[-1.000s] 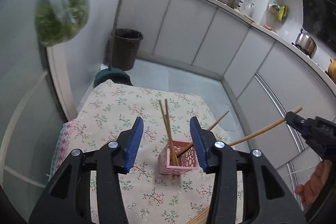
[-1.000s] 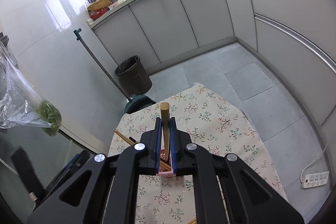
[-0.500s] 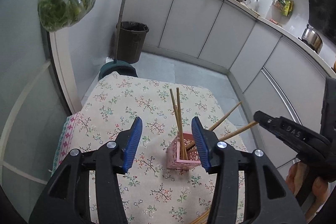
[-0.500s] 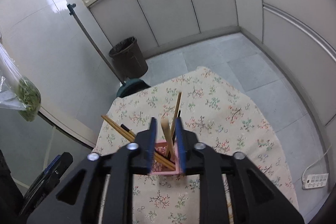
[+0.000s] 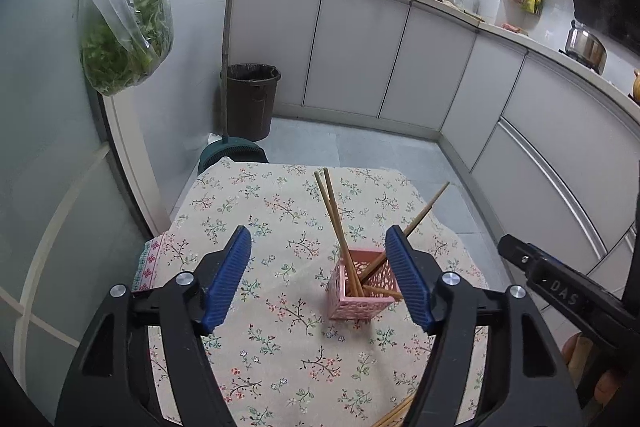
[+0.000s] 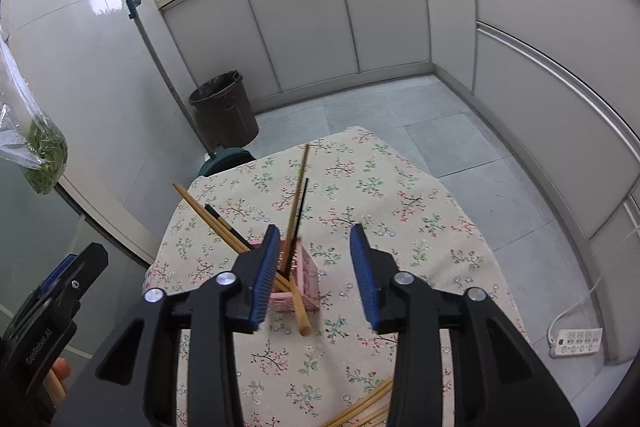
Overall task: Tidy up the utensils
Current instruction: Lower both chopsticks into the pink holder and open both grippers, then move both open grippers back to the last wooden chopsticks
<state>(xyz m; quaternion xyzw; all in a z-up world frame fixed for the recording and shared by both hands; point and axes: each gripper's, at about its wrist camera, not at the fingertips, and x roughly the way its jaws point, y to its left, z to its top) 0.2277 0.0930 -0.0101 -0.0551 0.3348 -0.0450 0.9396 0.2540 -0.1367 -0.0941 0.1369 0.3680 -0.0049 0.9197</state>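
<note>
Risk assessment: the small pink perforated plastic holder (image 5: 362, 283) is standing near the middle of the counter covered w/ a floral-print cloth (image 5: 256, 211), and it is carrying several long tan wooden chopsticks (image 5: 336, 223) that are leaning outward at steep angles, plus one thin dark stick (image 6: 298, 219) visible in the right wrist view. The holder looks light and top-heavy, so any knock from a claw, esp. the right one, whose left finger is overlapping the holder's edge in its own view, is likely to tip it and spill the contents. One chopstick (image 6: 300, 311) is projecting low over the holder's near rim and may slide out. More loose tan wooden chopsticks (image 6: 366, 407) are lying at the near edge of the counter; a careless grab there may be pushing them off onto the floor. Left claw (image 5: 320, 281): jaws spread wide, holding nothing. Right claw (image 6: 314, 275): jaws spread wide, holding nothing. Change vs. 1.0 s ago: the right claw was then clamped on a chopstick above the holder; it is now released and that chopstick is resting in the holder. The left claw's opening is reading approx. unchanged.
</note>
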